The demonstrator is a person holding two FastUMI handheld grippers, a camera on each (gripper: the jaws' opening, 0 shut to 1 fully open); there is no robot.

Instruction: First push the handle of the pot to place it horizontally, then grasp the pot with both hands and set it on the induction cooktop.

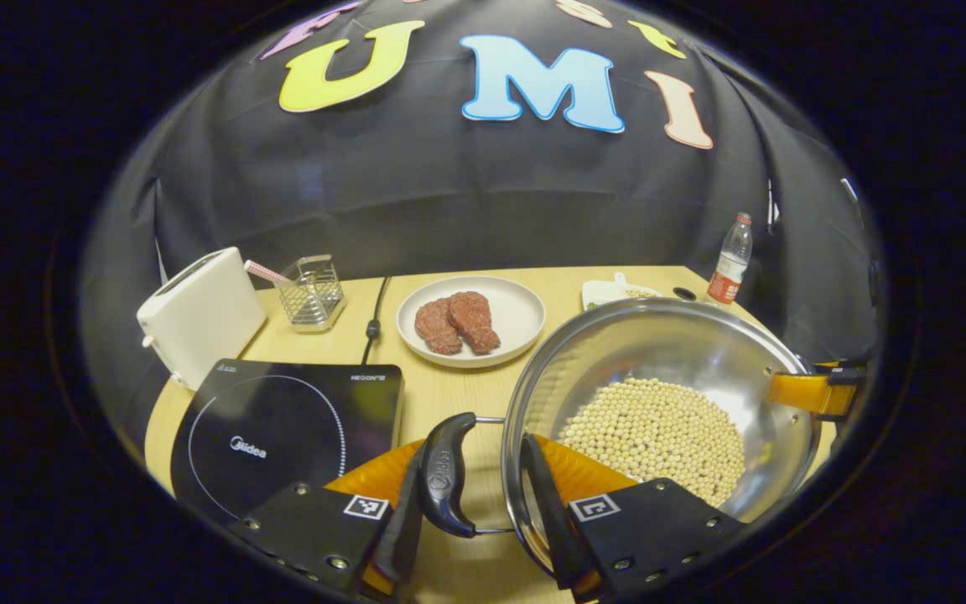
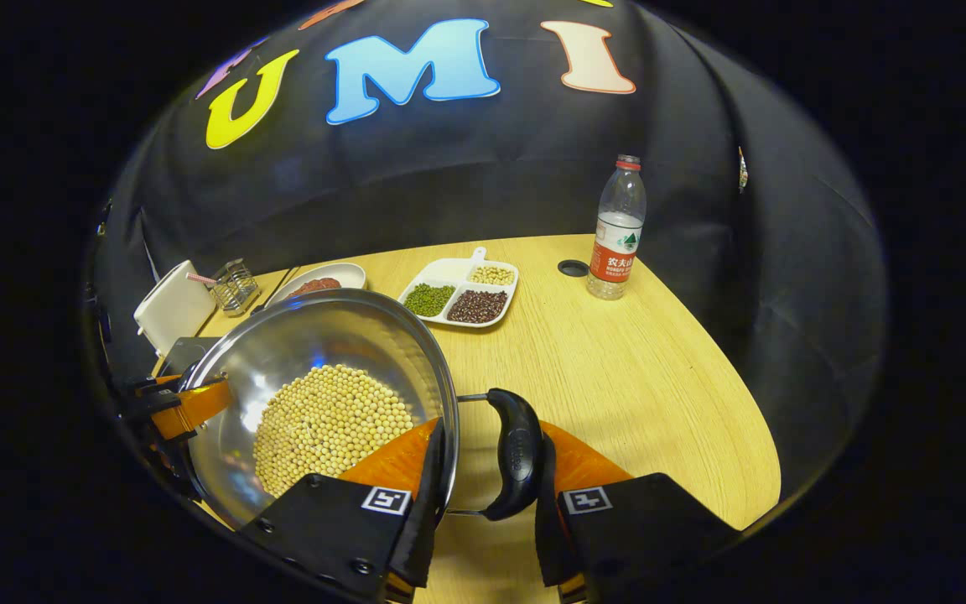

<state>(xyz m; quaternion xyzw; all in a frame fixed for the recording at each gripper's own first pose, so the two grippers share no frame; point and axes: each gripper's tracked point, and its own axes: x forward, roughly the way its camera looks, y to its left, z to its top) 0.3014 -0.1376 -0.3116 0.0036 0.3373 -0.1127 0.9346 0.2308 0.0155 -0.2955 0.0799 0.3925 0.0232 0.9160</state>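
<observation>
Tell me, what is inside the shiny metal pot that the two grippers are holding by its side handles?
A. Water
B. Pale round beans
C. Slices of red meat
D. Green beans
B: the left gripper view shows the pot with a heap of pale round beans on its bottom; the right gripper view shows the same heap.
</observation>
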